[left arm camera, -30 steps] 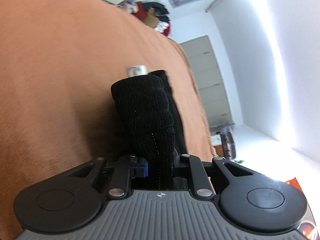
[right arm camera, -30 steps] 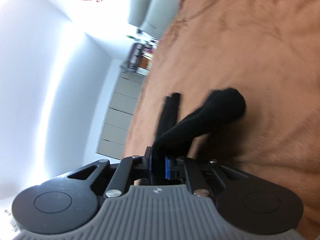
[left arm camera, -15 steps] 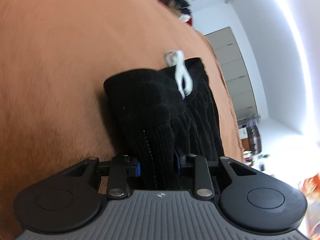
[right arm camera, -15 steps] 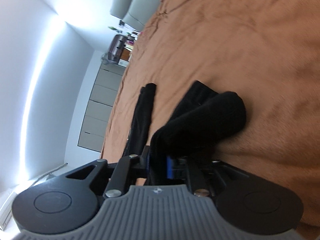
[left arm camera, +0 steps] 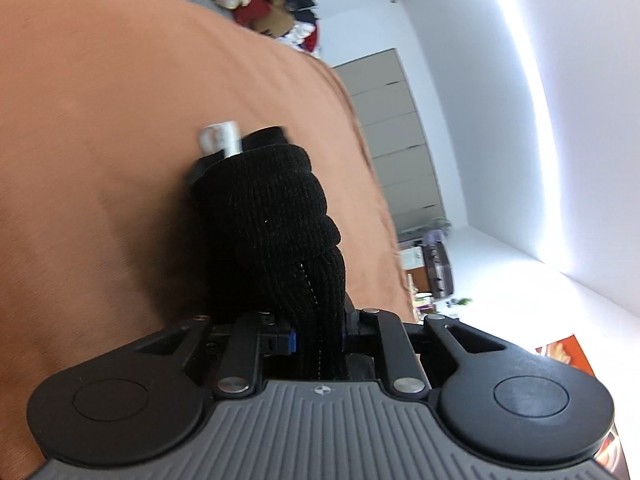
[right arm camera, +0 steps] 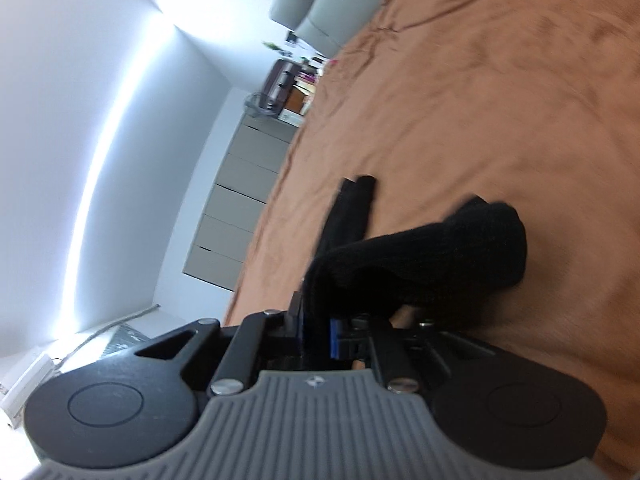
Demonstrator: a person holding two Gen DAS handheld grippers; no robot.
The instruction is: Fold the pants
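Since half a second ago the white drawstring has swung from lying down across the black knit pants to poking out behind their top edge, and in the right wrist view the bunched fabric has lifted a little off the bedspread.

The left gripper is clenched on a thick fold of the pants, which stands up from between its jaws over the brown bedspread. Beyond the bed's far edge a heap of red, white and dark clothes sits against the wall, and grey drawers stand to the right.

The right gripper is likewise clamped on the pants, whose rounded bulge hangs to its right above the bedspread. A narrow black strip of the garment lies on the cover just beyond. The grey drawers are at left, with clutter on top too blurred to name.
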